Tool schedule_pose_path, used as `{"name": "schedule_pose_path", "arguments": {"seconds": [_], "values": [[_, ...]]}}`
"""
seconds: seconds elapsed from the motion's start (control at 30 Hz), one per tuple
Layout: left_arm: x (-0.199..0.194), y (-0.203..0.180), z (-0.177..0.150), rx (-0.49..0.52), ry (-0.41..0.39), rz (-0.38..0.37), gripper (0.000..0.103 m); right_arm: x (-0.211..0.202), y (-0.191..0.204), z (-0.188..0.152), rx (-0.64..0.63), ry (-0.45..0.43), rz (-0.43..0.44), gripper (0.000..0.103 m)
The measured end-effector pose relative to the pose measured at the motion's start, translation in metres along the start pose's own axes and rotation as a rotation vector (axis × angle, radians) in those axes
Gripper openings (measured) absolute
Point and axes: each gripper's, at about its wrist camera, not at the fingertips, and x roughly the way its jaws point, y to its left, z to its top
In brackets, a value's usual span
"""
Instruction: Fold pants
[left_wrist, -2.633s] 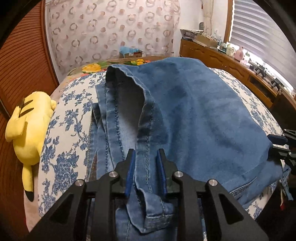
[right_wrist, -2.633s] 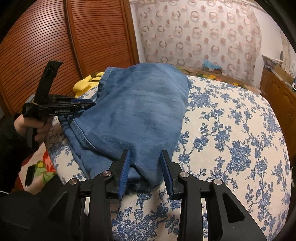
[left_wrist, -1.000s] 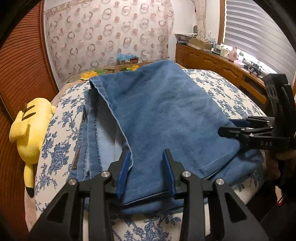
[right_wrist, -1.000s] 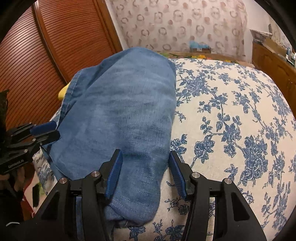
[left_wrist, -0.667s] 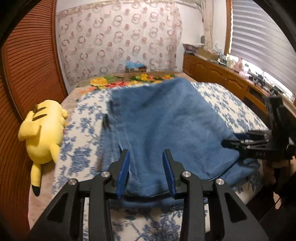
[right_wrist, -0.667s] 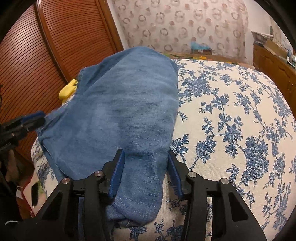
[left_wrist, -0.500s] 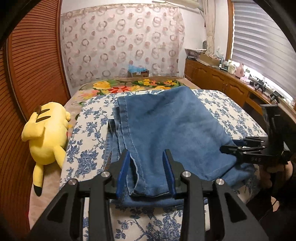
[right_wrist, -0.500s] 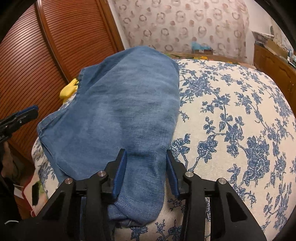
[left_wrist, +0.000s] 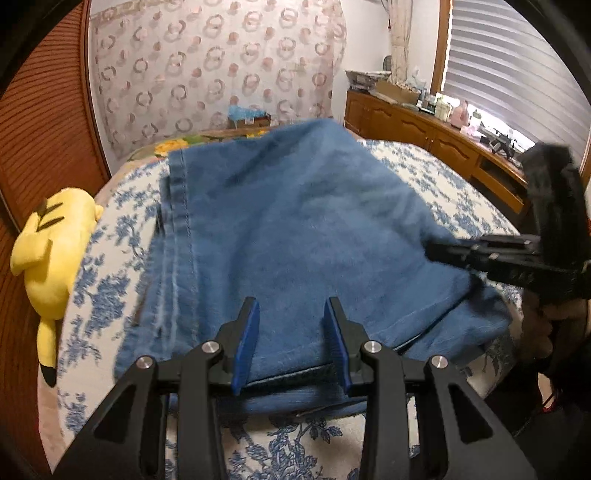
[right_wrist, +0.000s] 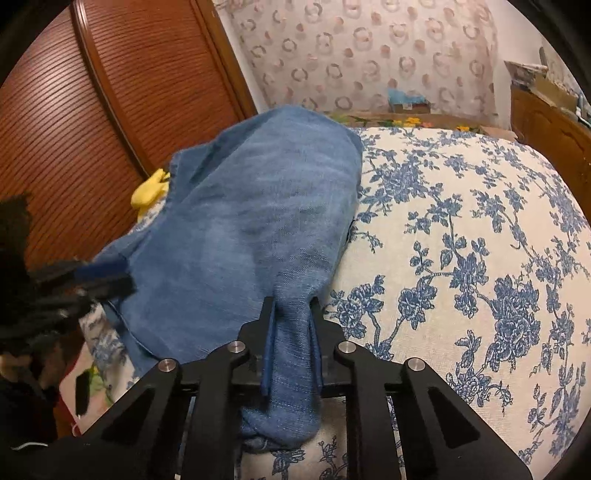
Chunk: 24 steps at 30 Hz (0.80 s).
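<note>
Pinching a bunched corner of the jeans (right_wrist: 255, 236), the right tongs (right_wrist: 291, 332) have just been closing and now squeeze denim between their blue pads at the near edge of the bed (right_wrist: 480, 240); the left tongs (left_wrist: 291, 339) stand at a narrow gap over the other near corner, the hem lying between and below the pads without being pressed, so I judge them not yet gripping.

As for progress, the jeans already lie doubled into a broad stacked slab, with layered edges showing along the near hem and down the seamed side; by my reading at least one fold is made and the next, carrying the near end over toward the far end, is only being set up; one corner is held, the other not; smoothing and squaring would be left after that.

The slab's long axis runs away from the person, from the near edge of the floral bedspread toward the patterned curtain (left_wrist: 221, 74); which end is the waistband I cannot tell; a stitched seam runs along the side facing the yellow plush toy (left_wrist: 51, 254), which lies beside the bed and well apart from the denim.
</note>
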Motion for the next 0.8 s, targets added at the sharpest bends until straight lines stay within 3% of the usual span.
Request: {"name": "schedule_pose_path", "arguments": {"seconds": [0.17, 0.4, 0.8], "values": [[0.017, 0.001, -0.009, -0.010, 0.037, -0.001, 0.037, -0.007, 0.006, 0.004, -0.008, -0.020, 0.008, 0.012], [0.017, -0.002, -0.014, -0.042, -0.007, -0.035, 0.052, -0.011, 0.013, 0.007, -0.026, -0.034, -0.003, 0.011], [0.016, 0.000, -0.024, -0.061, -0.081, -0.037, 0.053, -0.019, 0.020, 0.016, -0.044, -0.059, 0.008, 0.010]]}}
